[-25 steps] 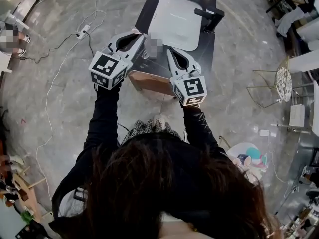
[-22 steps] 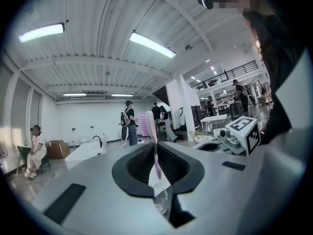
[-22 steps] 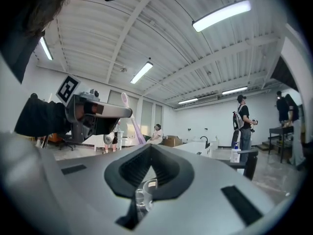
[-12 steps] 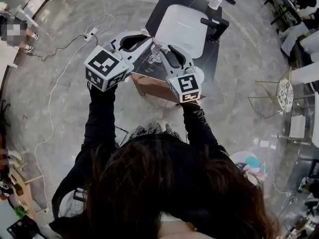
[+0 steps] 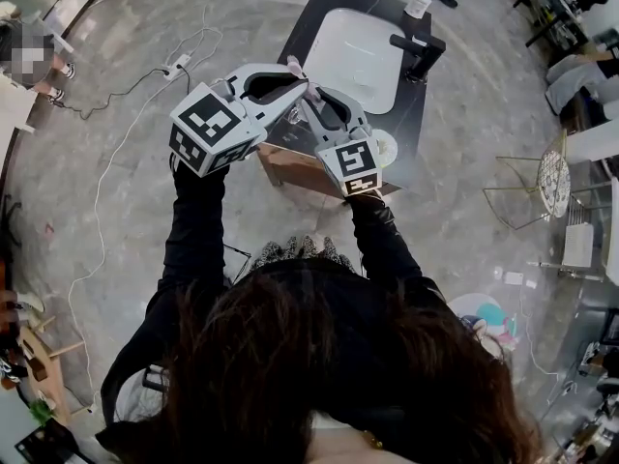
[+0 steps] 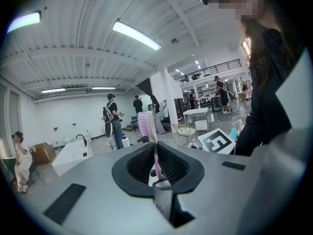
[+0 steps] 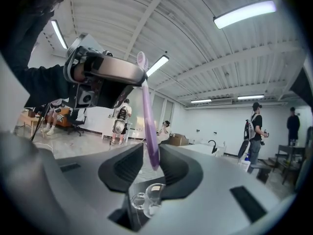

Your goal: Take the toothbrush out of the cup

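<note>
Over the black sink counter [image 5: 293, 25], upper centre of the head view, both grippers meet.
Left gripper [image 6: 157, 170] clamps the pink toothbrush [image 6: 146, 127] upright; right gripper [image 7: 146, 190] pinches the glass cup [image 7: 149, 196], handle tip just above its rim.

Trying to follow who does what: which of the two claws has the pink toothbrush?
The left claw: the toothbrush stands pinched between its jaws, bristles up. The right claw holds the clear glass cup instead.

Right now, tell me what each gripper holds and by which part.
The left gripper pinches the pink plastic toothbrush at its neck, just below the bristles. The right gripper clamps the clear glass cup; where on it cannot be told.
</note>
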`<action>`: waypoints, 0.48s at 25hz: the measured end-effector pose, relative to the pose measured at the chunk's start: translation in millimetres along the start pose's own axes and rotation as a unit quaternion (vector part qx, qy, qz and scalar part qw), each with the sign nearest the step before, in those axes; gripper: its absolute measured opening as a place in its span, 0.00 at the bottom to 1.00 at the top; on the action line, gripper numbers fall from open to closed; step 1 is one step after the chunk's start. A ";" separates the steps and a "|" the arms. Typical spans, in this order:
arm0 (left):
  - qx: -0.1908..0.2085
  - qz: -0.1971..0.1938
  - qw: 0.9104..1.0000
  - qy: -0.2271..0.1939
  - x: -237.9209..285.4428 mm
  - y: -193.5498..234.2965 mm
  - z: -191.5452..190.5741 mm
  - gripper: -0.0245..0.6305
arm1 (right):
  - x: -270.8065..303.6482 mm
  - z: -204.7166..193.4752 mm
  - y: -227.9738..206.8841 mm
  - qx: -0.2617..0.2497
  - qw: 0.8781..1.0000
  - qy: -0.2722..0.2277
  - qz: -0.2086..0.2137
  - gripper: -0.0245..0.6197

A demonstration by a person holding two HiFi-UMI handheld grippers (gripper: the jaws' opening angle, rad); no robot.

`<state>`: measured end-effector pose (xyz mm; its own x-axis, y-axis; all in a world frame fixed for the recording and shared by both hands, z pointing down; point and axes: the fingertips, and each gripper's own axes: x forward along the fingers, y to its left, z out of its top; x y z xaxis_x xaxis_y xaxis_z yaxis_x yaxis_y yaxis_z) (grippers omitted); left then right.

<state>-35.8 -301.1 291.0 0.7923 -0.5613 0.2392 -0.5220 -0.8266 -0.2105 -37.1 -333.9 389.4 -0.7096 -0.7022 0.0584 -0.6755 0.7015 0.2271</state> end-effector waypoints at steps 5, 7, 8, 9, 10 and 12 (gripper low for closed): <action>-0.008 -0.008 1.000 -0.001 0.2 -0.4 0.9 0.08 | 0.2 -1.0 0.2 -0.009 1.000 0.006 -0.006 0.15; -0.011 -0.009 1.000 -0.001 0.8 1.2 0.7 0.08 | 1.2 -1.4 0.7 -0.012 1.000 0.009 -0.006 0.15; -0.011 -0.008 1.000 0.000 1.2 1.6 0.3 0.08 | 1.6 -2.0 1.1 -0.012 1.000 0.010 -0.006 0.15; -0.010 -0.007 1.000 0.000 1.6 1.8 0.0 0.08 | 2.1 -2.6 1.6 -0.011 1.000 0.011 -0.005 0.14; -0.007 -0.005 1.000 -0.002 1.8 1.9 0.2 0.08 | 2.5 -2.8 2.0 -0.011 1.000 0.011 -0.005 0.14; 0.016 0.003 1.000 -0.015 1.9 2.2 2.6 0.08 | 3.5 -1.5 2.2 -0.007 1.000 0.008 -0.004 0.14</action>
<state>-34.6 -303.9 288.5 0.7984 -0.5647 0.2091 -0.5171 -0.8209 -0.2425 -40.7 -335.0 391.6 -0.7012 -0.7092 0.0731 -0.6775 0.6947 0.2416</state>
